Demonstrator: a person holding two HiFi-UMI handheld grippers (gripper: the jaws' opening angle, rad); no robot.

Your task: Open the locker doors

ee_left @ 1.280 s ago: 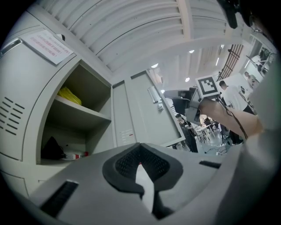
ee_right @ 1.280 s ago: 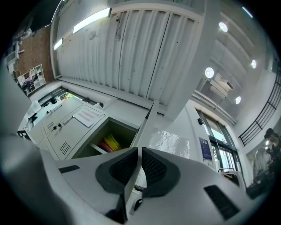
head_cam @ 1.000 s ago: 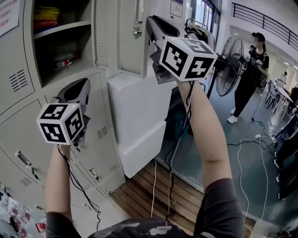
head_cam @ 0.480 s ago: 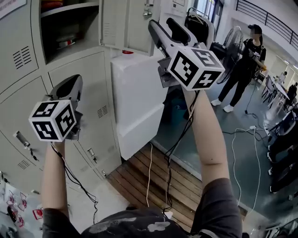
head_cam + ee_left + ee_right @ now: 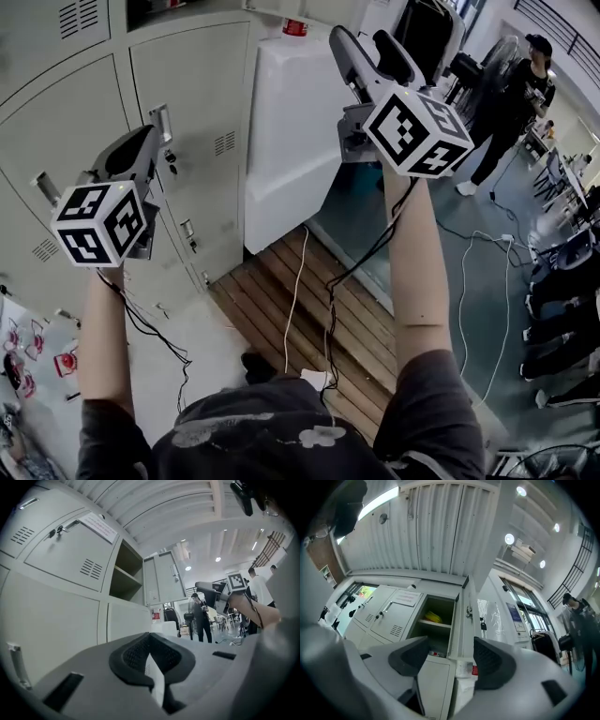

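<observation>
the left gripper sits just beside the handle of a closed locker door, and its jaws are pressed together with nothing in them. judged from that, the main risk is a blunt knock: if it goes at the handle without parting first, it will push the door shut rather than hook it. a small dark thing, likely keys, hangs under the handle and could catch on a jaw. the right gripper has just been opening its jaws and now stands wide, with nothing between them. it hangs over the white cabinet, well apart from any closed door, so it is in no place to help with 1. the cables trailing from both grippers could snag on a swing.

the 1 open locker shows only in the right gripper view; the head view cuts it off at the top. whether the closed doors are locked cannot be told. in the head view the left gripper's jaws are mostly hidden behind its own body and marker cube, and the lower doors run out of frame at the left.
</observation>
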